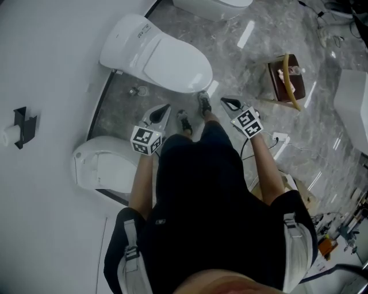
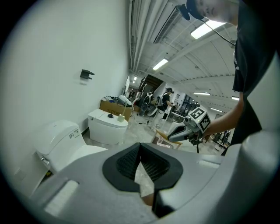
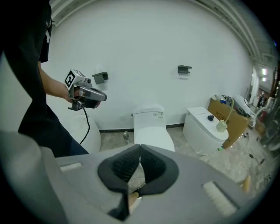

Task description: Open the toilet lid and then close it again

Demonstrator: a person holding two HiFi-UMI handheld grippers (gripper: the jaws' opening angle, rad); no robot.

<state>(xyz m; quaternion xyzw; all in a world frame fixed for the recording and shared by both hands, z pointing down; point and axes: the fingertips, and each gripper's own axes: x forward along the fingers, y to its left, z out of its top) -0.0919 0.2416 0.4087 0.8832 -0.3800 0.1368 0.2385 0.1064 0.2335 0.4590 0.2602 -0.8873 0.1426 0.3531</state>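
Grey marble floor point(image 1: 247, 51) underfoot, white wall point(image 1: 46, 69) on the person's left with a black bracket point(image 1: 22, 126) mounted on it. Three white toilets line that wall. The task's toilet point(image 1: 129, 37) is the middle one, with a second toilet point(image 1: 100, 166) on one side of it and a third toilet point(image 1: 213, 6) on the other. Its lid point(image 1: 172, 66) is down flat over the bowl, smooth and glossy, and the person's shoes point(image 1: 204, 103) stand just off its front edge.

Off to the right there's a cardboard box point(image 1: 277, 86) with something pale inside and a yellow tube point(image 1: 290, 86) arching over it.

Both claws hang in the air near the bowl's front. The left claw point(image 1: 165, 109) has its jaws pressed together with nothing between them. The right claw point(image 1: 225, 102) is the same, pads meeting and empty. Neither touches the lid.
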